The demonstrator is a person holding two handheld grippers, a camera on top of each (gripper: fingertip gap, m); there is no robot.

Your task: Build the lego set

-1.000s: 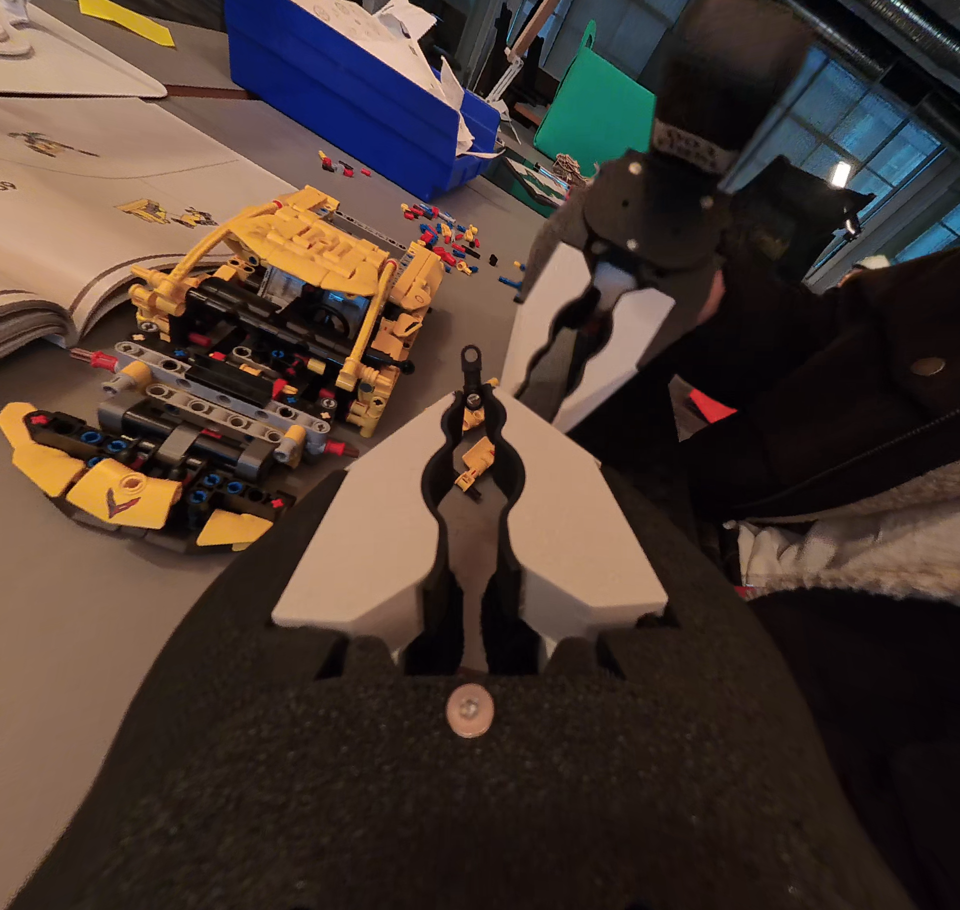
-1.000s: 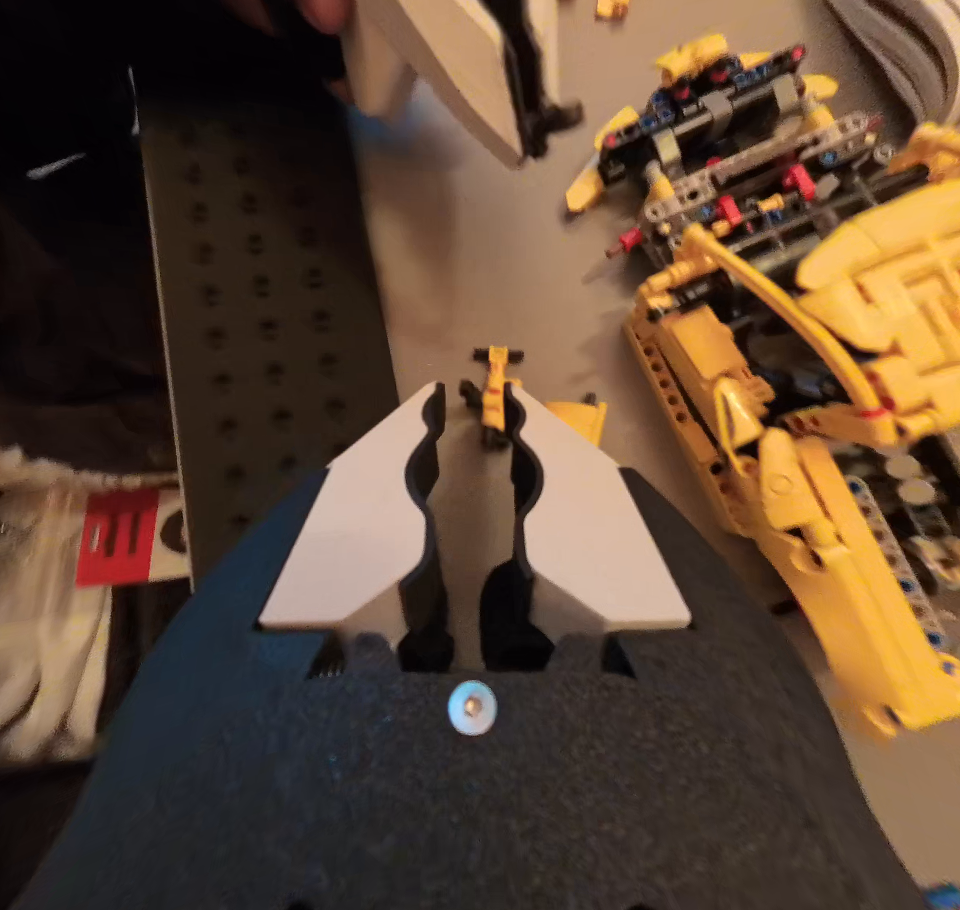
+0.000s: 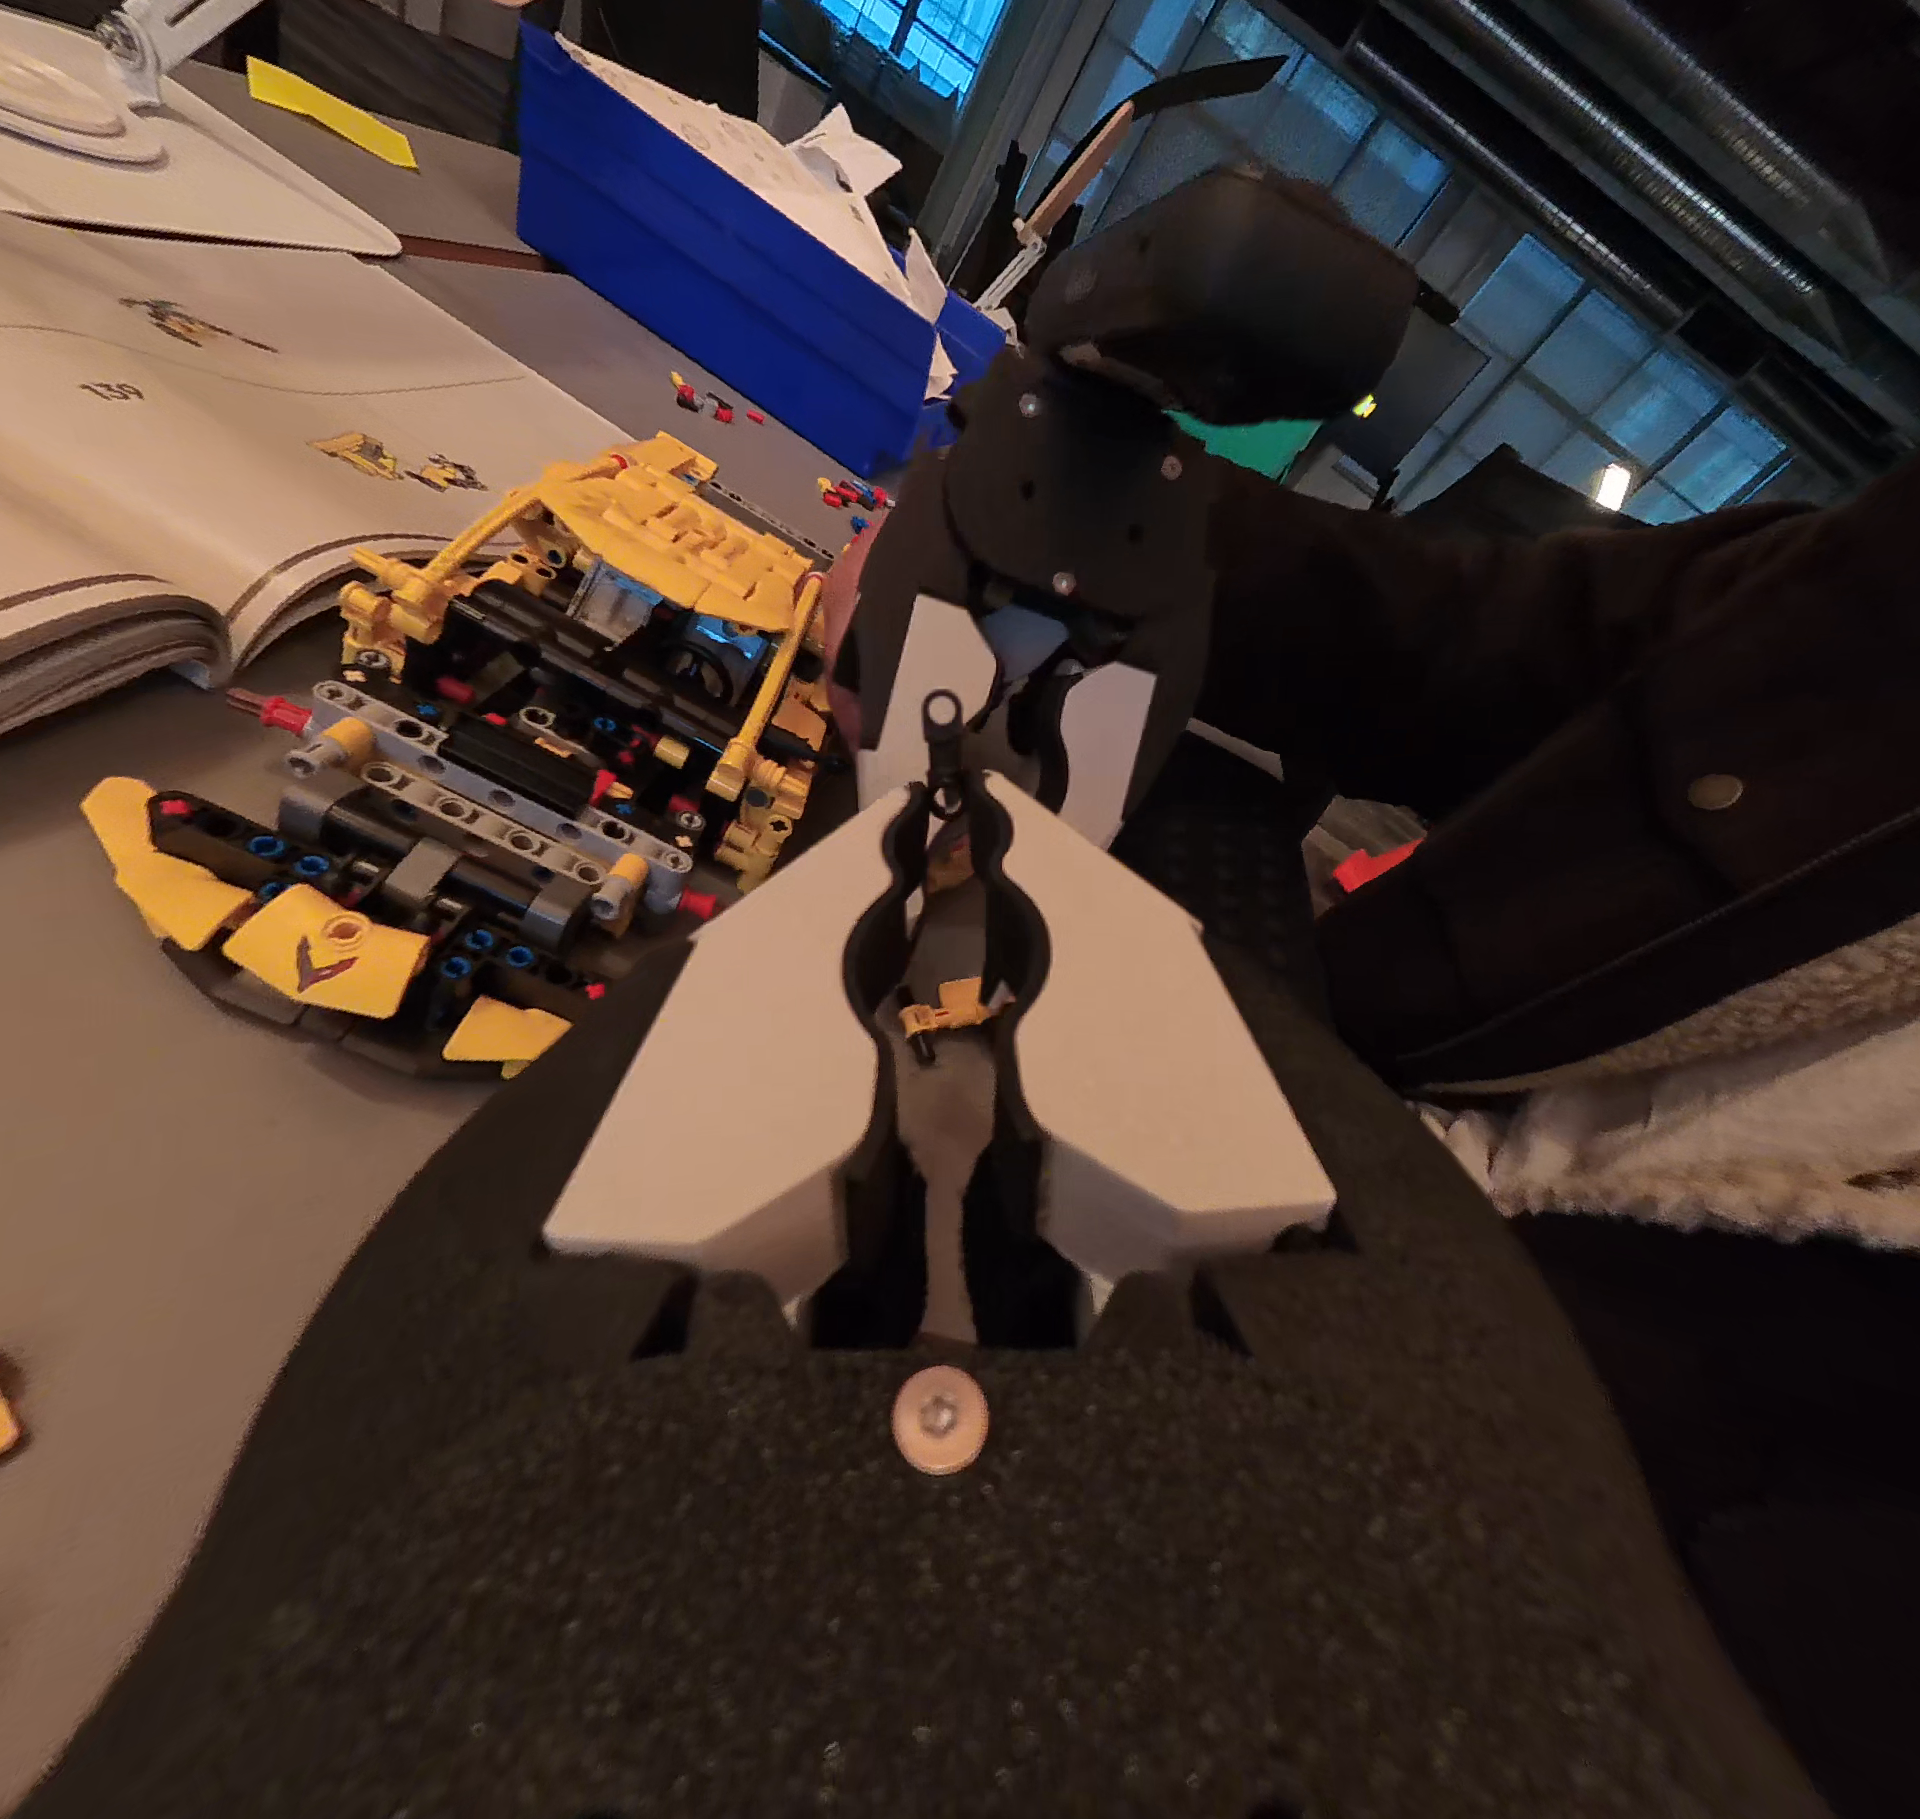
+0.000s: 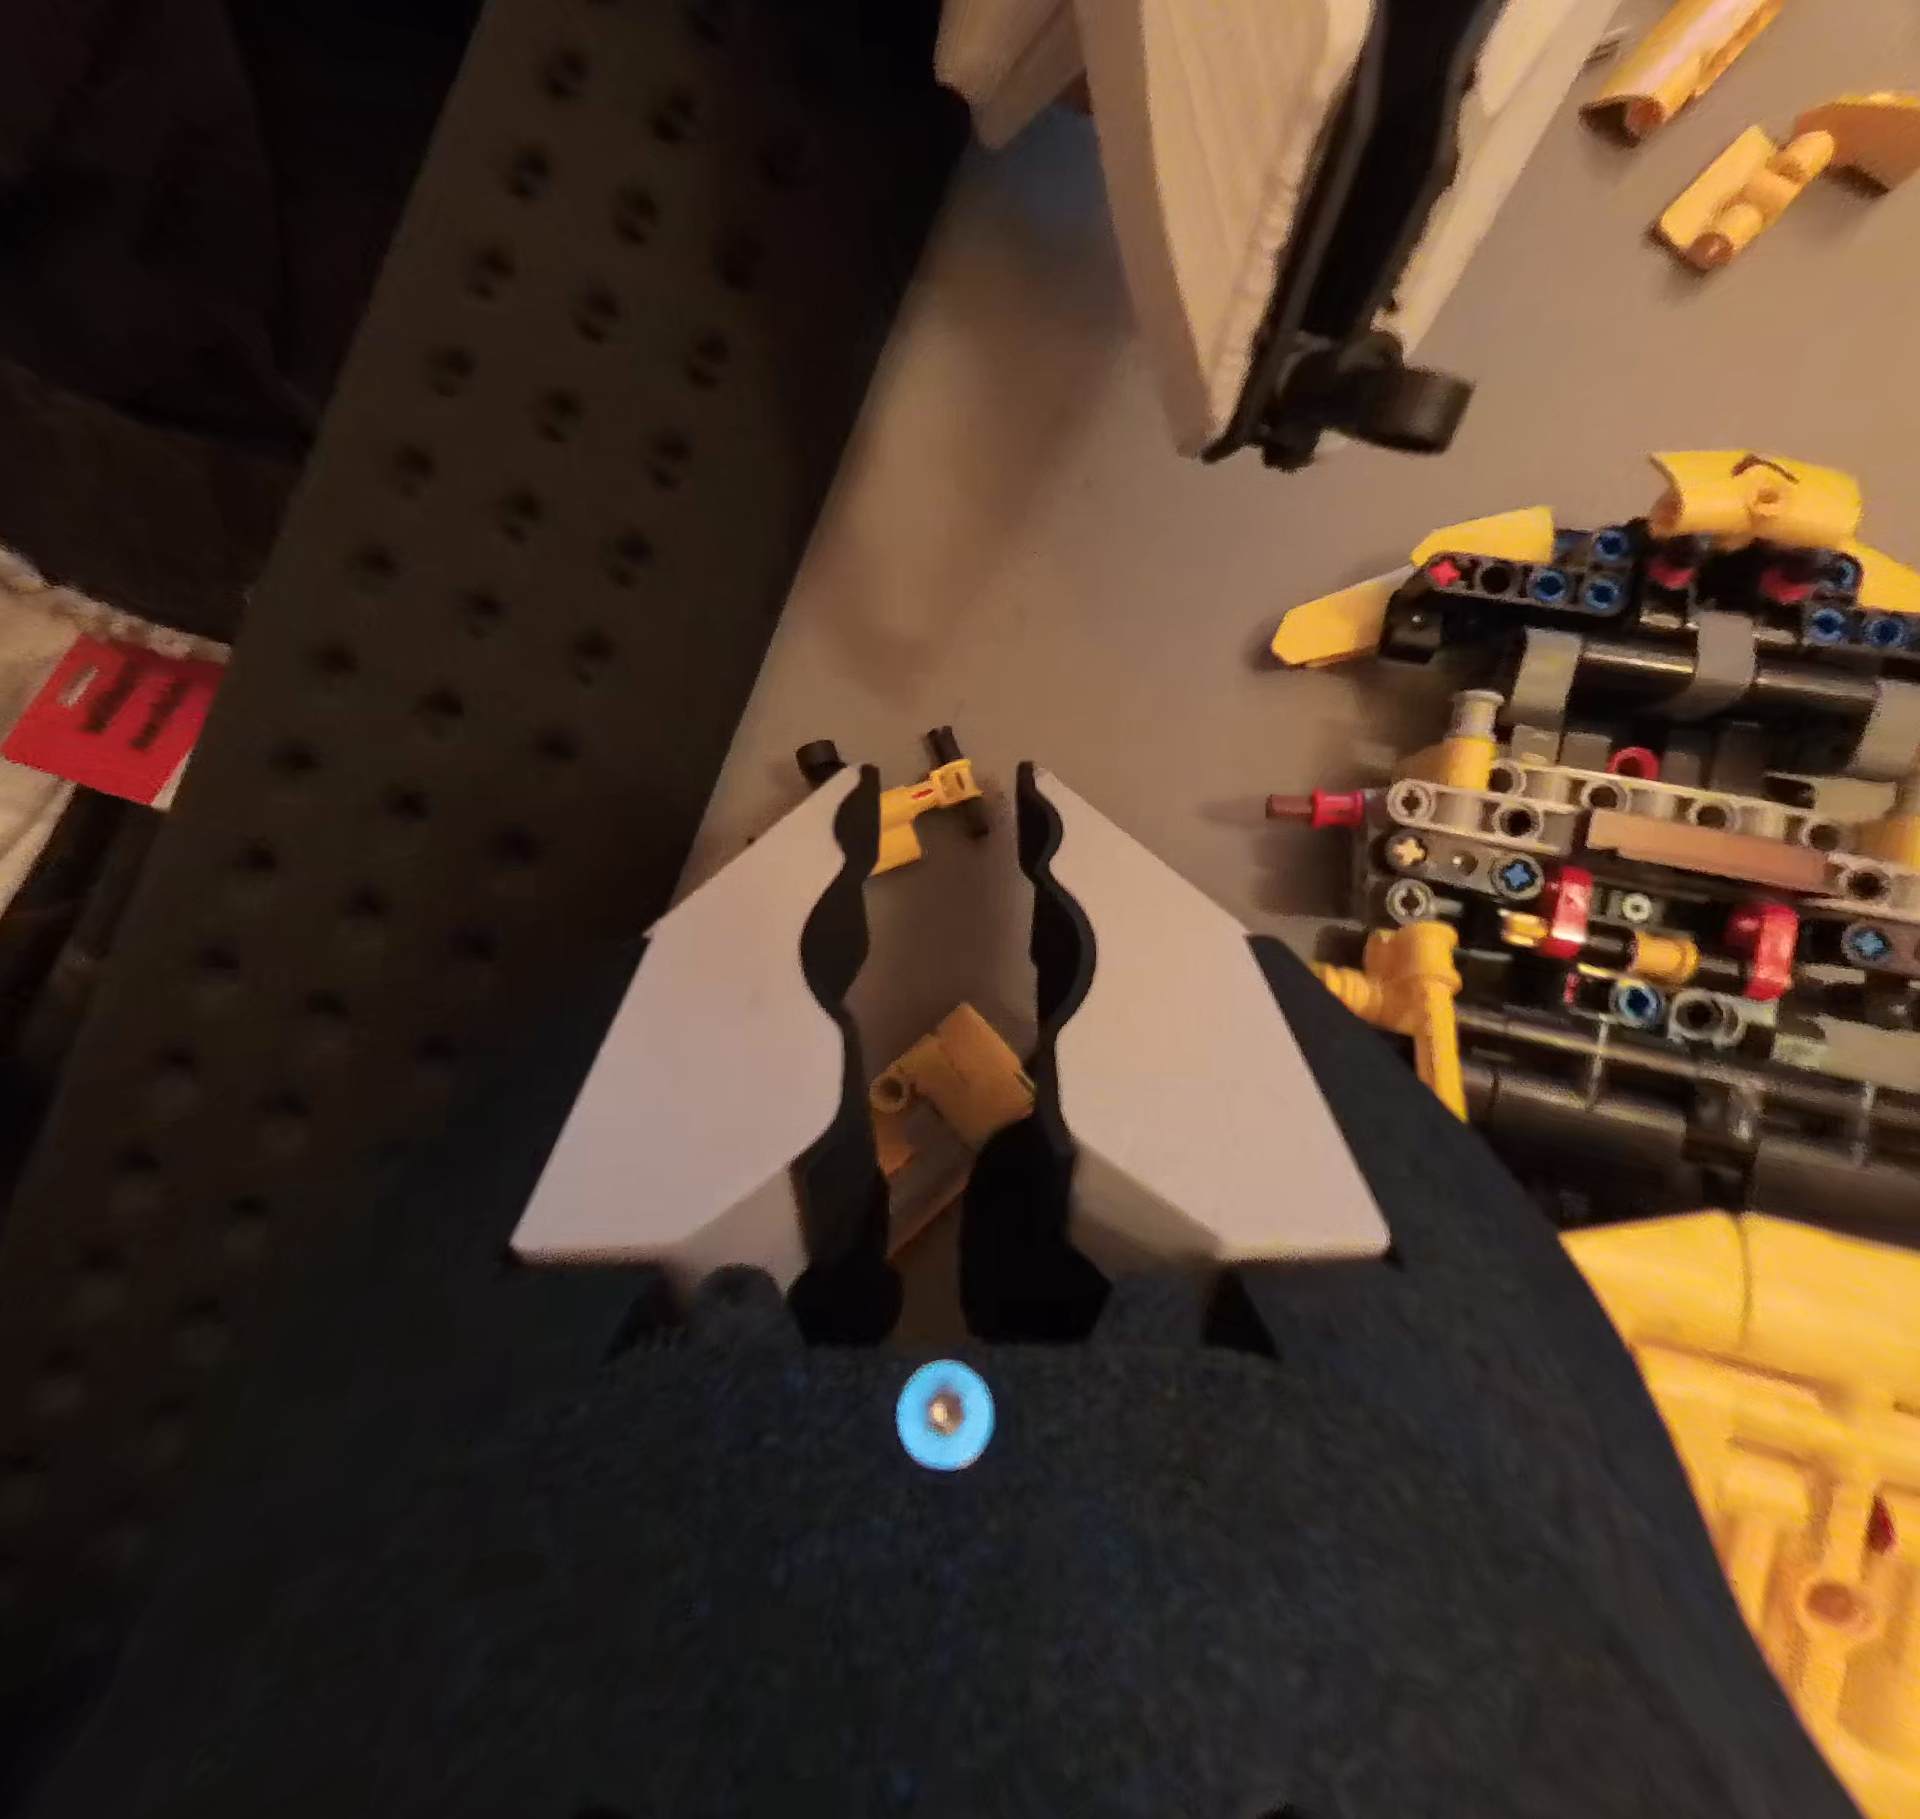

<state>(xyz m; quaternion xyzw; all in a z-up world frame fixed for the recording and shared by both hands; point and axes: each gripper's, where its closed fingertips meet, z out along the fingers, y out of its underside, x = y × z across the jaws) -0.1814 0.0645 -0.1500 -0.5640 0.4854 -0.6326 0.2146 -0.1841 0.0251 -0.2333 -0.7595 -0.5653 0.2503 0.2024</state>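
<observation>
Just beyond right tool [image 4: 943, 782]: yellow piece [image 4: 920, 805]

Your left gripper [image 3: 943, 801] is pinched closed on a black link piece [image 3: 941, 743] at the fingertips, while your right gripper [image 4: 943, 782] hangs parted over the table, dark-sleeved arm [image 3: 1507, 647] extended behind it.

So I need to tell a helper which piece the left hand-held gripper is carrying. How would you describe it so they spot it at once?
Start at the half-built yellow car on the grey table. Just right of it, the left hand-held gripper is shut on a slim black link piece. Unlike the loose yellow parts nearby, it is all black, with a ring-shaped end poking out past the fingertips.
</observation>
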